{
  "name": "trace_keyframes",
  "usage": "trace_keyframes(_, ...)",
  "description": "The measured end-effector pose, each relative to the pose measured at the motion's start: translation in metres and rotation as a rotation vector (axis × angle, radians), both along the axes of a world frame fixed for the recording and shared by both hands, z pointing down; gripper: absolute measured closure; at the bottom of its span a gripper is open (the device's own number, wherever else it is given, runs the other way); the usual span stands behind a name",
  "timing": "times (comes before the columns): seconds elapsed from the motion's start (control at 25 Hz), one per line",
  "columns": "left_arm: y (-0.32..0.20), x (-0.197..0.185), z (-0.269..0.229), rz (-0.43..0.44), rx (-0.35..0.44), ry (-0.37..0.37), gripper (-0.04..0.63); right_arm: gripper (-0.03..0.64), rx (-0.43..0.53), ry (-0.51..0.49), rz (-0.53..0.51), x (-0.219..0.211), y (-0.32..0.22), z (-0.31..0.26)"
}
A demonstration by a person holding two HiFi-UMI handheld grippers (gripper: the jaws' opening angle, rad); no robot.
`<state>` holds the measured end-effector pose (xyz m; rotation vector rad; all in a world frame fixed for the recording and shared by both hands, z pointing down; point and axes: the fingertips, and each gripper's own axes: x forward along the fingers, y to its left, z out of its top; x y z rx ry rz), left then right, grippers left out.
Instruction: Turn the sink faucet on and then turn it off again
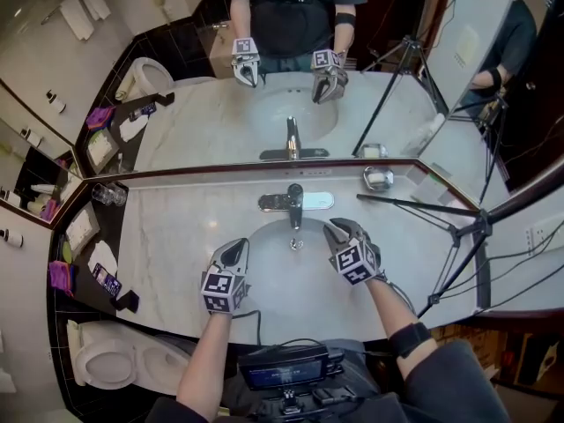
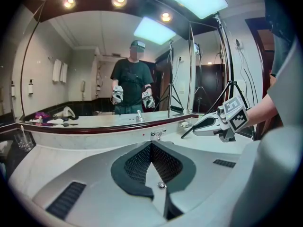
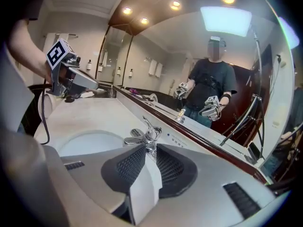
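A chrome faucet (image 1: 295,203) stands at the back of the oval sink basin (image 1: 291,280), its lever tilted upward (image 3: 144,125). Whether water runs I cannot tell. My right gripper (image 1: 337,228) hovers over the basin's right side, just right of the spout. It is open, nothing lies between its jaws, and the faucet (image 3: 142,135) shows just beyond the tips (image 3: 147,148). My left gripper (image 1: 239,248) hangs over the basin's left side, shut and empty. Its closed tips (image 2: 151,144) aim at the faucet (image 2: 157,135). The left gripper view also shows the right gripper (image 2: 189,130).
A large mirror (image 1: 220,122) backs the marble counter (image 1: 176,236). A soap dish (image 1: 377,179) sits at the back right, and a black tripod (image 1: 458,232) leans over the right end. Glasses (image 1: 108,194) and toiletries stand at the left. A toilet (image 1: 115,359) is at the lower left.
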<state>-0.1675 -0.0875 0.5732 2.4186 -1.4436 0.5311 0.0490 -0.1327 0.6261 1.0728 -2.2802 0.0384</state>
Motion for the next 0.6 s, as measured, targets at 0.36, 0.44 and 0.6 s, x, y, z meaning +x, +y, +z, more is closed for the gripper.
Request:
trace_keyframes(0.36, -0.015, 0.001, 0.003, 0.004, -0.007, -0.013, 0.594, 0.440, 0.095, 0.166, -0.159, -0.040, -0.057, 0.016)
trace_keyframes(0.44, -0.018, 0.001, 0.004, 0.007, -0.009, -0.017, 0.594, 0.428, 0.098, 0.194, -0.190, -0.049, -0.067, 0.020)
trace_keyframes(0.6, -0.023, 0.001, 0.004, 0.005, -0.009, -0.031, 0.594, 0.428, 0.103, 0.245, -0.254, -0.064, -0.080, 0.029)
